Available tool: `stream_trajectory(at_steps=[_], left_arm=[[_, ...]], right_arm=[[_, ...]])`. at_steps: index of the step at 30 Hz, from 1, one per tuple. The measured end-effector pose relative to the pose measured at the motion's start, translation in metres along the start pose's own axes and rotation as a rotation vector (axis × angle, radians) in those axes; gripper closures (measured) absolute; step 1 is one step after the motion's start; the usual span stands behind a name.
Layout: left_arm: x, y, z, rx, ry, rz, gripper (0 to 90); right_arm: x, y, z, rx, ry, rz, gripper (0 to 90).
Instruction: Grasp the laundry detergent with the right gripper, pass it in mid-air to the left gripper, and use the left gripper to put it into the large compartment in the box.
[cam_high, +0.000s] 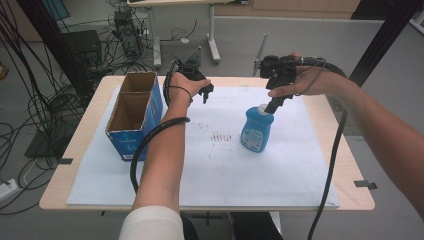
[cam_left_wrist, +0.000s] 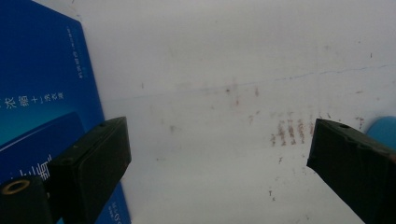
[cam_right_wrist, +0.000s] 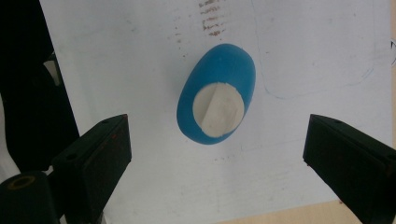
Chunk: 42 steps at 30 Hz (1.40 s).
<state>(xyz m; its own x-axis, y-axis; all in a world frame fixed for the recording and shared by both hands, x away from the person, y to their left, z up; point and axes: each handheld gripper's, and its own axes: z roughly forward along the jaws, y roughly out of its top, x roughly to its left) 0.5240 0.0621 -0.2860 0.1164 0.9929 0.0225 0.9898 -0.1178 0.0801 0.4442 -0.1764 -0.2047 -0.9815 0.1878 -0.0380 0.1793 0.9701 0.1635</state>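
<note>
high view: blue bottle (cam_high: 256, 131) stands upright on the white sheet (cam_high: 210, 170), right of centre, well apart from the open blue carton (cam_high: 134, 114) at the sheet's left edge. bare sheet lies between them, with room toward the near edge too. right gripper (cam_high: 273, 106) hangs point-down just above the bottle's white cap (cam_high: 262, 108); whether it touches, cannot tell here. left gripper (cam_high: 205, 95) is held above the far part of the sheet, just right of the carton.

left gripper view: jaws wide apart, nothing between them. the carton wall (cam_left_wrist: 42, 102) sits close beside one jaw; the bottle's edge (cam_left_wrist: 385, 131) peeks past the other. brown smudges (cam_left_wrist: 292, 130) on the sheet.

right gripper view: looking straight down on the cap (cam_right_wrist: 218, 109), seen round. jaws spread wide, standing clear of the bottle (cam_right_wrist: 217, 95) on both sides, not gripping. the table's wooden edge (cam_right_wrist: 299, 212) shows below the sheet.
</note>
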Motion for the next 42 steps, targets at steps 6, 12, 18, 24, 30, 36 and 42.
stream_trajectory(at_steps=[6, 12, 18, 24, 30, 36, 42], left_arm=[[-0.001, 0.000, -0.002, -0.004, -0.001, 0.007, 6.2], [0.001, -0.001, -0.003, -0.004, 0.002, 0.005, 6.2], [0.000, -0.001, -0.004, -0.006, -0.001, 0.009, 6.2], [-0.002, -0.001, -0.002, -0.005, 0.002, 0.010, 6.2], [-0.004, -0.001, -0.004, -0.007, 0.000, 0.017, 6.2], [-0.004, -0.001, -0.005, -0.006, 0.000, 0.017, 6.2], [-0.002, -0.002, -0.005, -0.004, 0.003, 0.016, 6.2]], right_arm=[[0.000, -0.018, -0.002, -0.007, -0.007, 0.035, 7.5], [-0.001, -0.036, -0.002, -0.003, -0.010, 0.055, 7.5], [-0.002, -0.052, -0.001, -0.012, -0.012, 0.079, 6.5], [0.000, -0.067, 0.003, -0.038, -0.012, 0.101, 5.9], [0.002, -0.078, 0.012, -0.066, -0.011, 0.121, 5.3], [0.007, -0.083, 0.019, -0.107, -0.024, 0.134, 4.7], [0.010, -0.089, 0.027, -0.158, -0.036, 0.156, 4.1]])
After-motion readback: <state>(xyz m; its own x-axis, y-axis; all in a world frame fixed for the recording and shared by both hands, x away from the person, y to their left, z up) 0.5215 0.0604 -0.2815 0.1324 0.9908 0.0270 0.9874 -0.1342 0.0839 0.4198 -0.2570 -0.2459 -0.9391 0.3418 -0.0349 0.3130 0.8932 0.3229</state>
